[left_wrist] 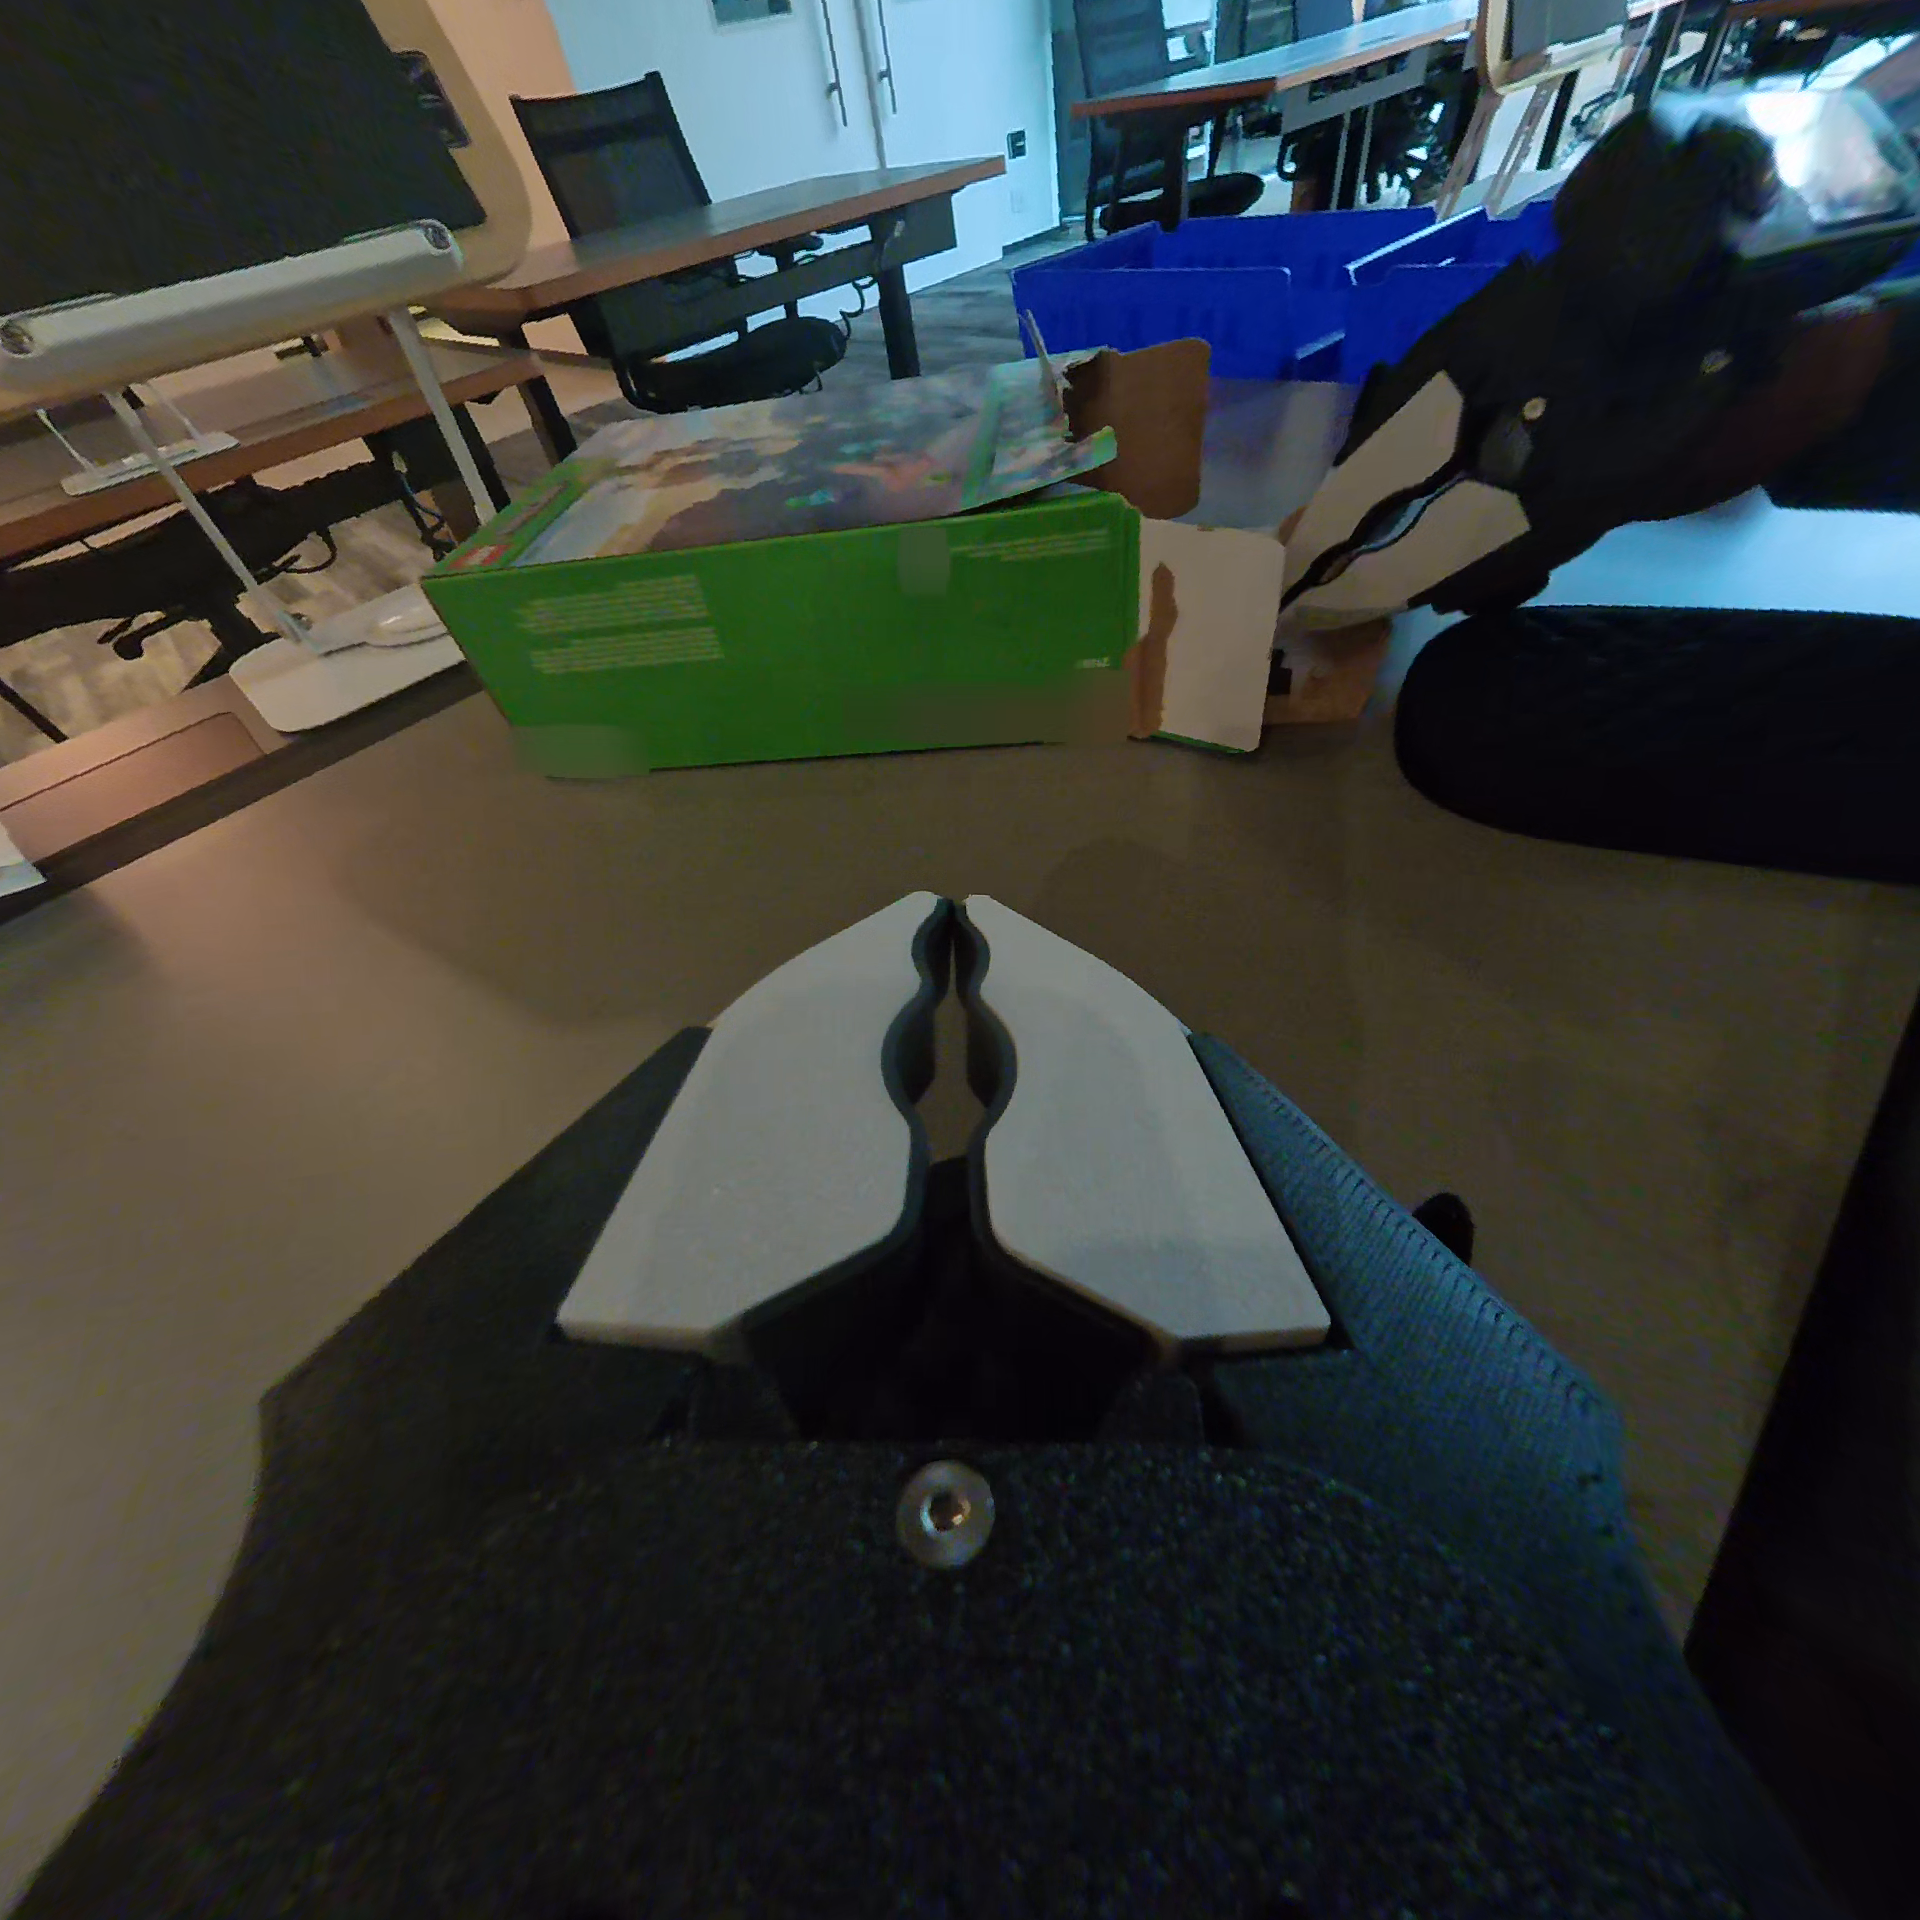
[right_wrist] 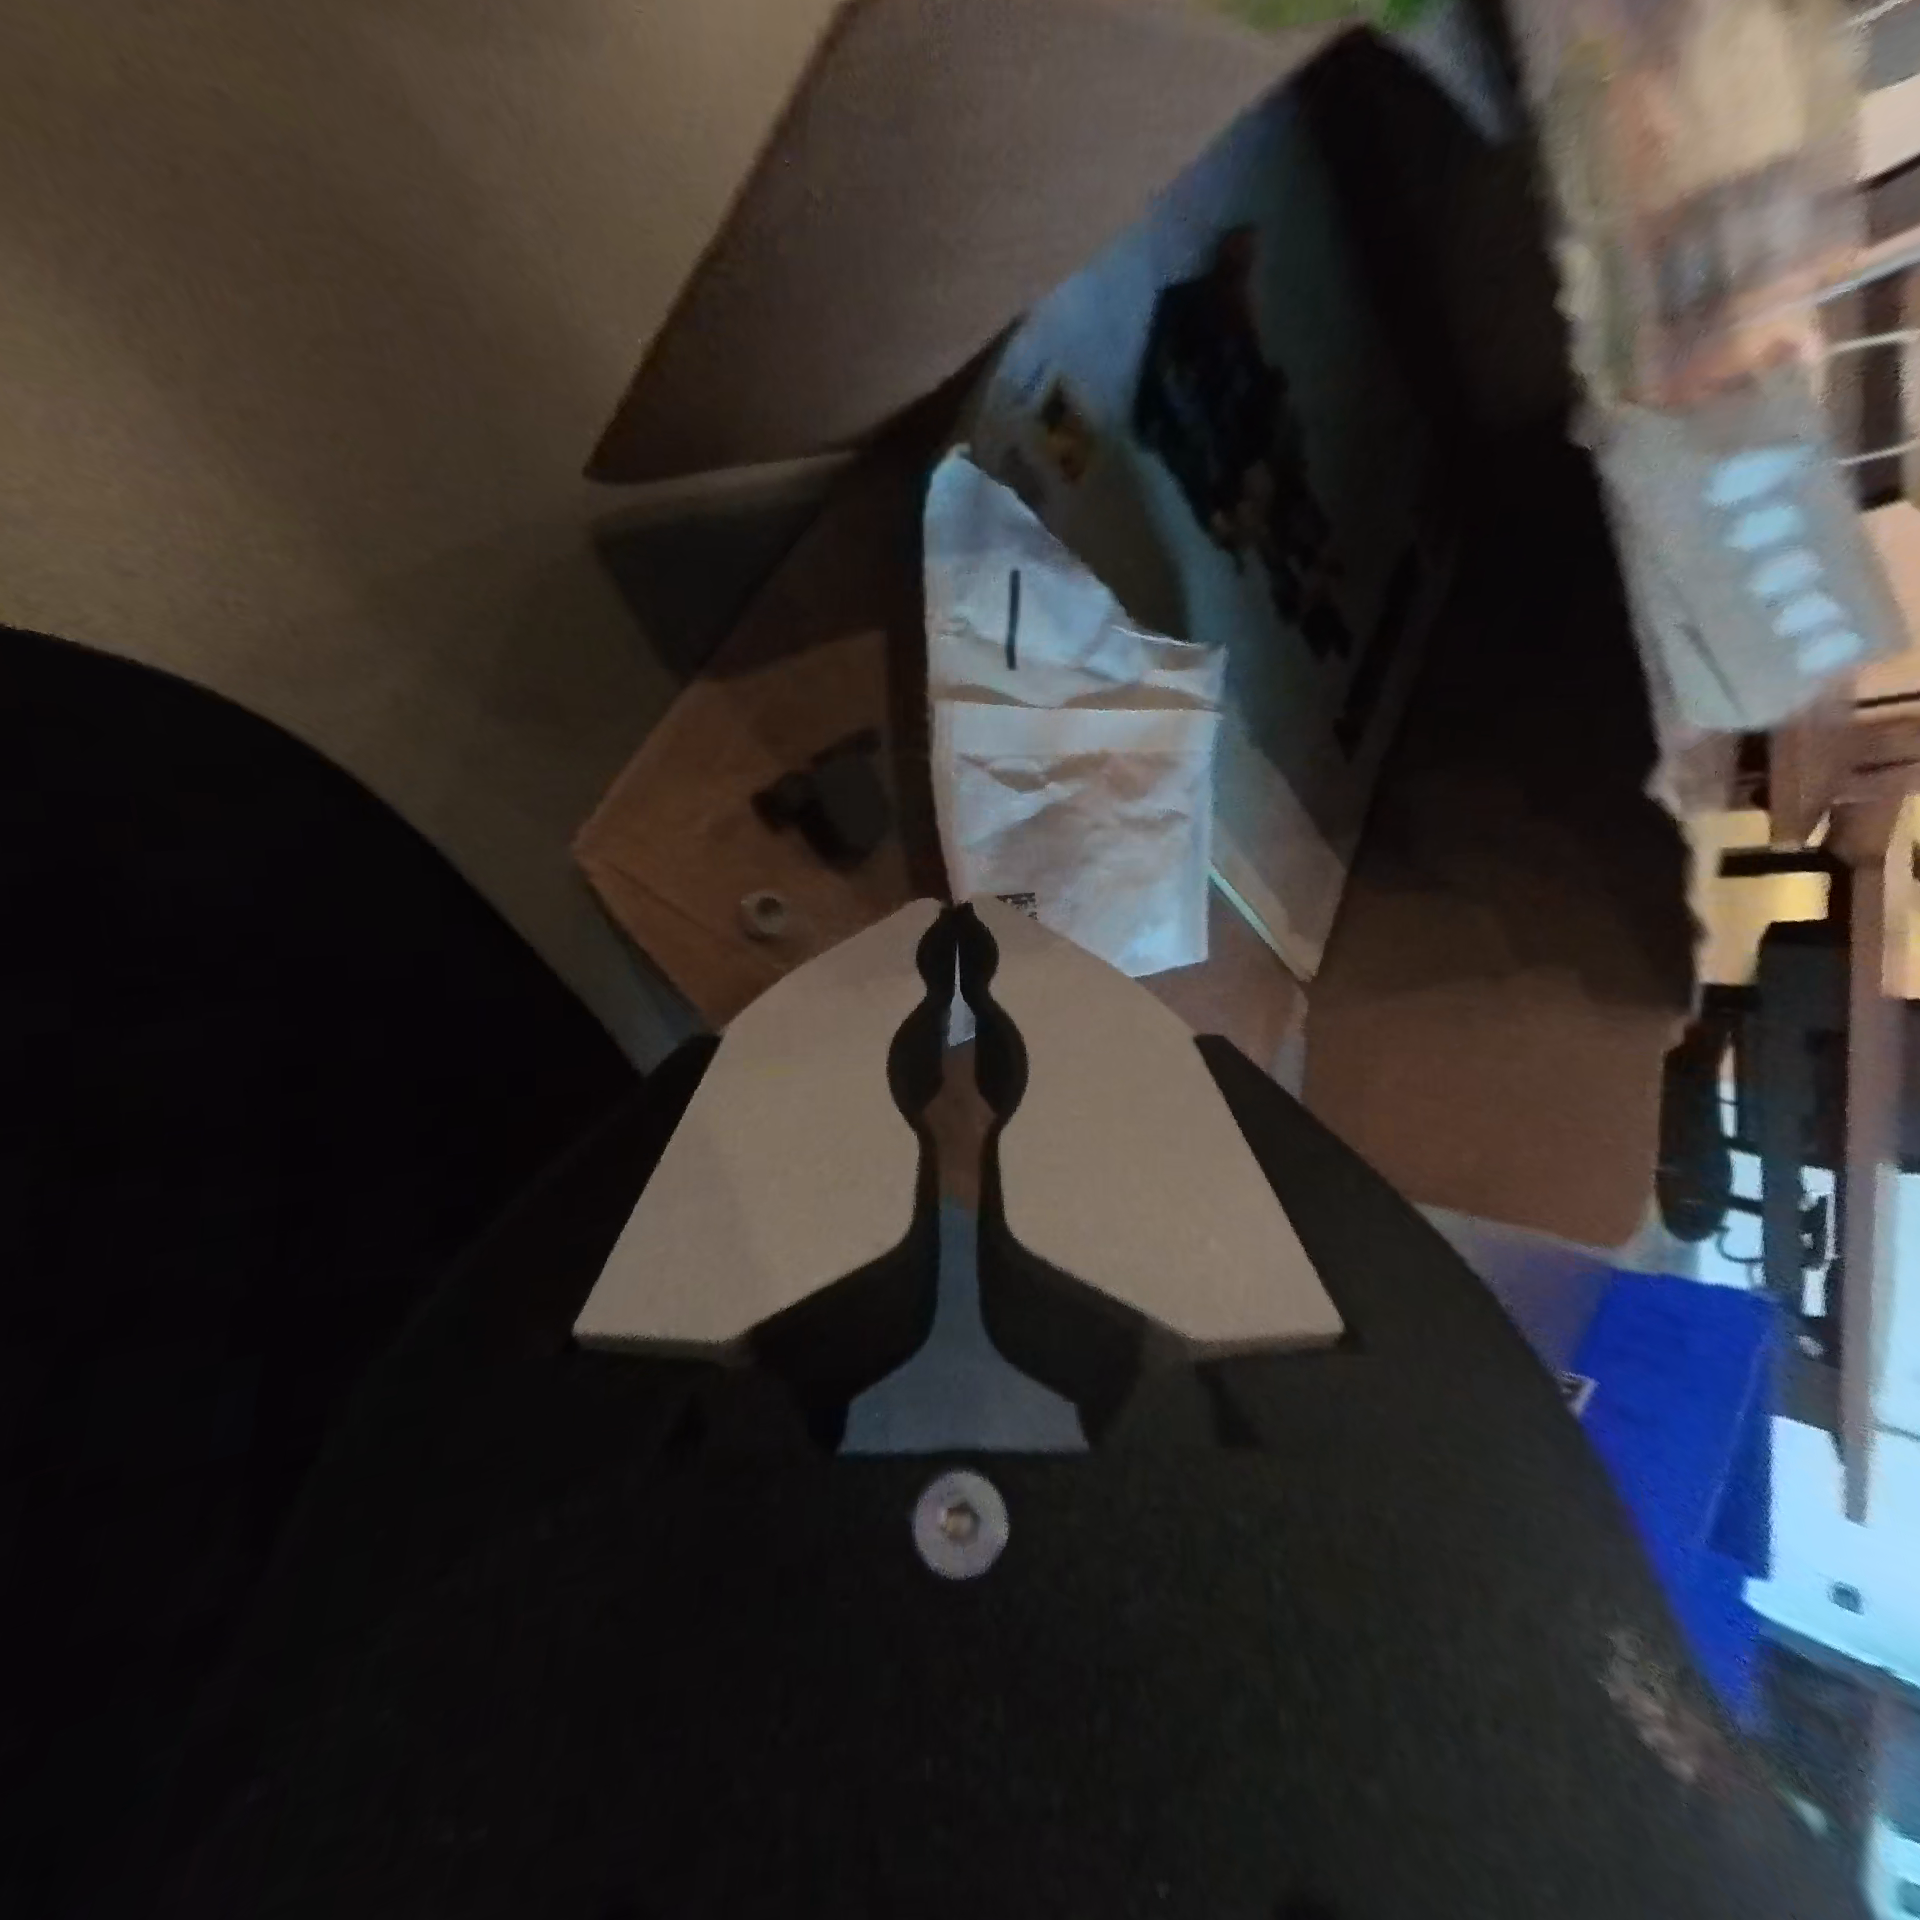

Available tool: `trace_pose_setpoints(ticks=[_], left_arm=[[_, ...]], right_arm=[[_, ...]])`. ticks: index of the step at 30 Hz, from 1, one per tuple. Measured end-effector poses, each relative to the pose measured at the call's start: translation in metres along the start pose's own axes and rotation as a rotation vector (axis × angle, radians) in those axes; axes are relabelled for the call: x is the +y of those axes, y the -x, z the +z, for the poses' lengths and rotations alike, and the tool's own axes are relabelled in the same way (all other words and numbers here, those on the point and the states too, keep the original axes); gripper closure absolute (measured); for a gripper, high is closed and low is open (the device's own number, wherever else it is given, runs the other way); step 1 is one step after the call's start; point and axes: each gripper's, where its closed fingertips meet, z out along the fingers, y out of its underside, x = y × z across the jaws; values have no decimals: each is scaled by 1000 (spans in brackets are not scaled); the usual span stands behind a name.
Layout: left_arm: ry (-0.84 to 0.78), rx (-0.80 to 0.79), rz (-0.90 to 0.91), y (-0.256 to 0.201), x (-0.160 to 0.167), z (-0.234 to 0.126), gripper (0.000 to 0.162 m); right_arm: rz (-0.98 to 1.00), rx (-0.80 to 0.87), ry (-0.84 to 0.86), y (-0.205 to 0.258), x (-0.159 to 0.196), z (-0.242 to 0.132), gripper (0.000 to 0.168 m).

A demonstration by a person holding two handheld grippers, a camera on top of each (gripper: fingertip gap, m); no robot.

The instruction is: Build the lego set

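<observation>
A green lego box (left_wrist: 790, 623) lies on its side on the grey table (left_wrist: 312, 1039), its torn right end open. My left gripper (left_wrist: 954, 904) is shut and empty, low over the table in front of the box. My right gripper (left_wrist: 1294, 603) is at the box's open end. In the right wrist view my right gripper (right_wrist: 958, 912) is shut, with the lower edge of a white paper bag (right_wrist: 1070, 748) pinched at its tips. The bag lies inside the open box (right_wrist: 1455, 1091), beside a bluish booklet (right_wrist: 1226, 416). The view is blurred.
Blue plastic bins (left_wrist: 1195, 281) stand behind the box. A black sleeve (left_wrist: 1662, 727) rests on the table at the right. A white monitor stand (left_wrist: 208, 291) is at the far left. A small dark piece (right_wrist: 821, 800) lies on the box's brown flap. One gripper's finger ends stand about 25 centimeters off the other's.
</observation>
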Motion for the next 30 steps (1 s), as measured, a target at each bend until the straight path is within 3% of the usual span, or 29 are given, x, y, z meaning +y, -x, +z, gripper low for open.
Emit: trace_pose_setpoints(ticks=[4, 9, 15, 25, 30], left_arm=[[-3, 0, -8, 1, 0, 0, 162], [2, -1, -3, 1, 1, 1, 162], [10, -1, 6, -1, 1, 3, 162], [13, 26, 18, -11, -2, 8, 162], [11, 31, 31, -18, -7, 11, 162]], right_arm=[[155, -2, -125, -9, -2, -10, 168], [497, -102, -397, -28, -4, -32, 168], [745, -209, -614, -40, 5, -48, 168], [949, -307, -924, -64, -4, -88, 168], [991, -322, -996, -72, -33, -108, 168]])
